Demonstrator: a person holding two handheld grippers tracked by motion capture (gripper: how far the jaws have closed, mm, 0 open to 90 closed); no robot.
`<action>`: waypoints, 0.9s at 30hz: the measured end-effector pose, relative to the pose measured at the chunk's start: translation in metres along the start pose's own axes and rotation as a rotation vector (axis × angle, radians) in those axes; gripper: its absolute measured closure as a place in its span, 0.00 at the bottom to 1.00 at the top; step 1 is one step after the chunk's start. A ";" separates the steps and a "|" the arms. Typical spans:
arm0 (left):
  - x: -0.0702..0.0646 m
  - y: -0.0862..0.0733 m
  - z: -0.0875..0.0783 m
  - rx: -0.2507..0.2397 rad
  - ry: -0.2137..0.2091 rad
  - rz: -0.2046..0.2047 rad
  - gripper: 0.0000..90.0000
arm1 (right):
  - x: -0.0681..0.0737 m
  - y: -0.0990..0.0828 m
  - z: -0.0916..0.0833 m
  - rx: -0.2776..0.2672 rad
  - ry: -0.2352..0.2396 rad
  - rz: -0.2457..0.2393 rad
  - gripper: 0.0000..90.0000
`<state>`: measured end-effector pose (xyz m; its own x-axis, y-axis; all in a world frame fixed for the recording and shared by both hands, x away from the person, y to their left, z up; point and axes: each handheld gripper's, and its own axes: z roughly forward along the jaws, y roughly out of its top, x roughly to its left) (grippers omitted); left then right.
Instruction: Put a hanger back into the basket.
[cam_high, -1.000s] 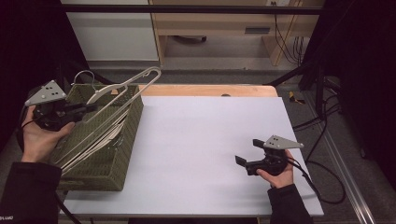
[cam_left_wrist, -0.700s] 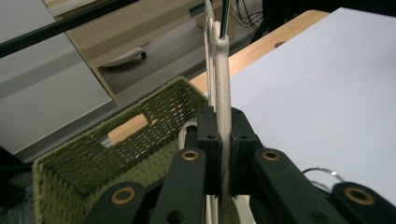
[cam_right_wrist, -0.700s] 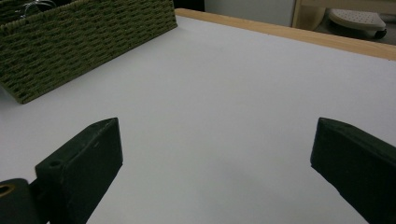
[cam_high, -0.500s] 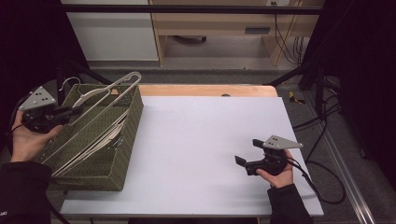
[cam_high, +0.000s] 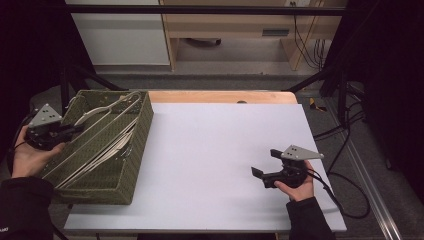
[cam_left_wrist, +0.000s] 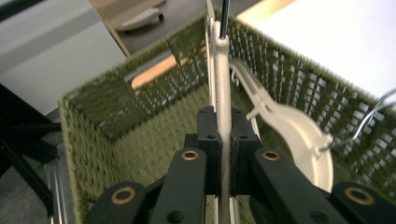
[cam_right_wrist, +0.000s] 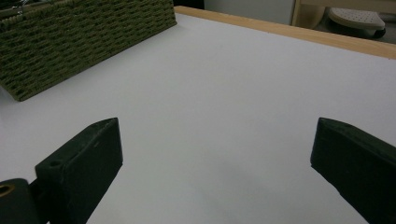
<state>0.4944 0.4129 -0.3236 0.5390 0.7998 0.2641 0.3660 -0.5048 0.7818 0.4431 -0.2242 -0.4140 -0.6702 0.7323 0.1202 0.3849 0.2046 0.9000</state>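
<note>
The high view shows a green woven basket at the left edge of the white table, and the left gripper is at the basket's left wall, where its jaws are pressed together on a cream hanger that rises a little above the rim while other pale hangers lie inside the basket. In the left gripper view the two black jaws clamp the thin edge of this hanger, with the basket wall behind it. The right gripper rests near the front right part of the table, well apart from the basket, and its jaws are spread wide with nothing between them.
</note>
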 end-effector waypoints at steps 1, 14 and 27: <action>-0.003 -0.005 0.004 0.014 0.000 0.006 0.95 | 0.000 0.000 0.000 0.000 0.000 0.002 0.03; -0.030 -0.036 0.040 0.050 0.009 0.017 0.95 | 0.001 -0.001 0.001 0.002 0.000 -0.003 0.03; -0.040 -0.044 0.053 0.183 -0.080 -0.021 0.86 | 0.002 -0.001 0.001 0.002 0.001 0.001 0.03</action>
<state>0.4969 0.3856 -0.3986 0.5859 0.7860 0.1973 0.5052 -0.5447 0.6694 0.4423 -0.2227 -0.4148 -0.6706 0.7318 0.1214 0.3867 0.2052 0.8991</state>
